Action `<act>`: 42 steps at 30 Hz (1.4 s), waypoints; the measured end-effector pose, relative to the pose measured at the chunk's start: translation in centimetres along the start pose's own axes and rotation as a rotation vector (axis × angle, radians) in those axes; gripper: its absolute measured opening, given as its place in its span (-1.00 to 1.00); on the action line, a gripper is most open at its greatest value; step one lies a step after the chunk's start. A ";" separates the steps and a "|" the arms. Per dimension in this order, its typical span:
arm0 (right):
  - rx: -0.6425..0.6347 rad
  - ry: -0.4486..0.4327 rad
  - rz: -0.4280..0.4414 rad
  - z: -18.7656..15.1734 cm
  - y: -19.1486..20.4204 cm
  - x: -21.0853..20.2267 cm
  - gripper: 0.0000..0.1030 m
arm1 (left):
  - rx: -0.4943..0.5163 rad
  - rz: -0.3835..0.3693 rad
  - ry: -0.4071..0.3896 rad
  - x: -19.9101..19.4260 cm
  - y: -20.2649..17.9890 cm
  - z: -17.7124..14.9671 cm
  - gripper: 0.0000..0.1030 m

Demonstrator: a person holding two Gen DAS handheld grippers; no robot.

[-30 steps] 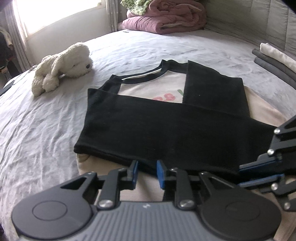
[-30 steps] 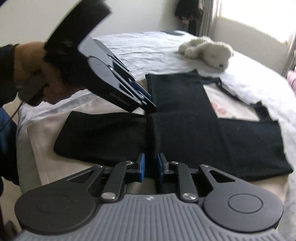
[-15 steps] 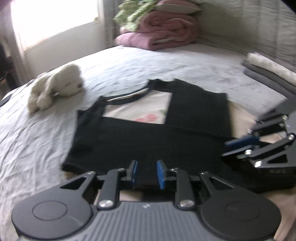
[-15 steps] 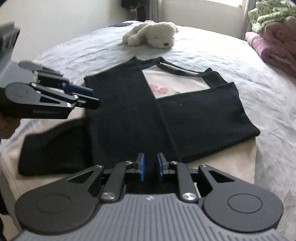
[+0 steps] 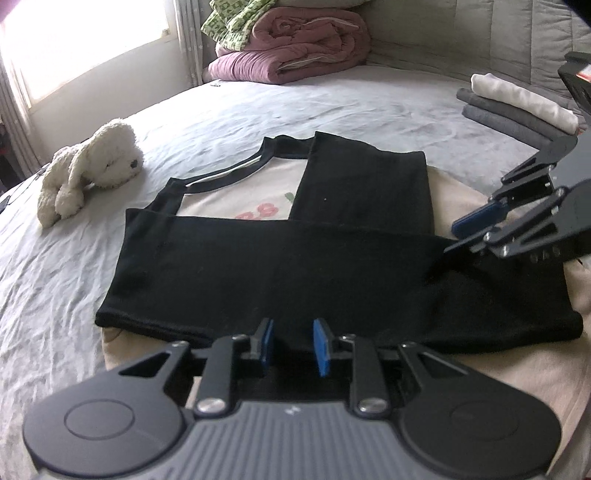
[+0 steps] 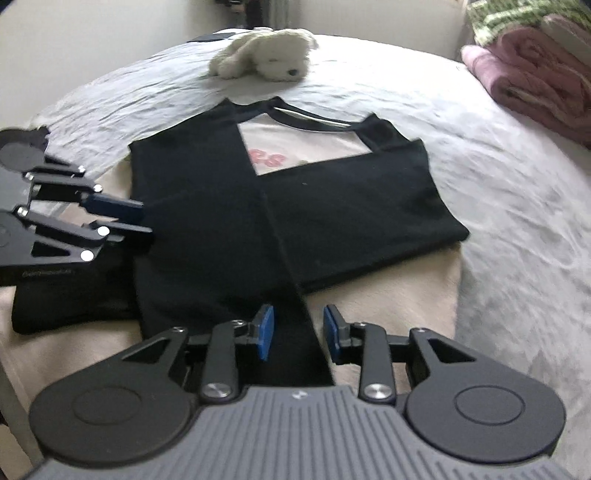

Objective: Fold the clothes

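Meanwhile, a soft, limp shirt (image 5: pixel 280 266) lies mid-bed (image 5: pixel 332 107), both black sleeves crossed over its front; left gripper (image 5: pixel 291 347) and right gripper (image 6: pixel 297 332) hover parted, empty, by the hem, the likeliest hold.

one shirt (image 5: pixel 280 258), one plush dog (image 5: pixel 92 170), two tongs, three stacked folded clothes (image 5: pixel 517 107), two folded blankets (image 5: pixel 291 48).

A white plush dog (image 5: pixel 94 168) lies on the grey bed sheet (image 5: pixel 229 107), far ahead of the fingers and to their left in the left wrist view. A folded pink quilt (image 5: pixel 295 48) (a green patterned cloth (image 5: pixel 236 26) on top of it) sits farther back, by the window (image 5: pixel 74 44). A grey padded headboard (image 5: pixel 461 37) rises ahead, to the right.
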State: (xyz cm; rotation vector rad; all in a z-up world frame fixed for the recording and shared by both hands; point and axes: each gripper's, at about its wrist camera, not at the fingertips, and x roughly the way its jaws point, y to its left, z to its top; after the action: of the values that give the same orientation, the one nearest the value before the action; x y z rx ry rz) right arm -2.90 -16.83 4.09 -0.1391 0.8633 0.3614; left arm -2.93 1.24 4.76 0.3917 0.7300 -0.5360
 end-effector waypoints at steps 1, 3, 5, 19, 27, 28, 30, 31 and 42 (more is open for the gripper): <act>0.011 0.006 -0.004 0.0 -0.4 0.0 -0.37 | -0.002 -0.005 -0.003 -0.2 0.0 0.0 -0.52; 0.020 0.010 -0.015 0.0 -0.9 0.0 -0.38 | -0.007 -0.014 -0.009 -0.6 -0.1 0.0 -0.52; 0.033 0.012 -0.019 -0.1 -1.3 -0.2 -0.38 | -0.012 -0.024 -0.015 -0.9 -0.2 0.1 -0.52; 0.156 -0.008 -0.099 0.1 -4.9 -1.5 -0.38 | 0.050 -0.085 -0.038 -1.7 -3.5 0.7 -0.44; 0.162 -0.053 -0.096 0.6 -5.0 -2.4 -0.38 | 0.071 -0.117 0.015 -0.8 -4.6 0.4 -0.40; 0.162 -0.054 -0.096 0.6 -5.0 -2.5 -0.38 | 0.073 -0.126 0.017 -0.9 -4.6 0.3 -0.40; 0.162 -0.056 -0.096 0.5 -5.0 -2.5 -0.38 | 0.078 -0.144 0.018 -1.1 -4.8 0.2 -0.39; 0.160 -0.058 -0.092 0.5 -4.9 -2.6 -0.38 | 0.084 -0.153 0.019 -1.2 -4.9 0.1 -0.38; 0.110 -0.059 -0.078 0.6 -3.9 -2.4 -0.27 | 0.147 -0.190 0.000 -2.2 -7.4 0.1 -0.33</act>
State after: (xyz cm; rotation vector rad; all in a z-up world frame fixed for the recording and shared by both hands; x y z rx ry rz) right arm -2.48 -20.91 6.20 -0.0594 0.8151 0.2430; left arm -8.56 -4.02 5.32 0.4610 0.7339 -0.7721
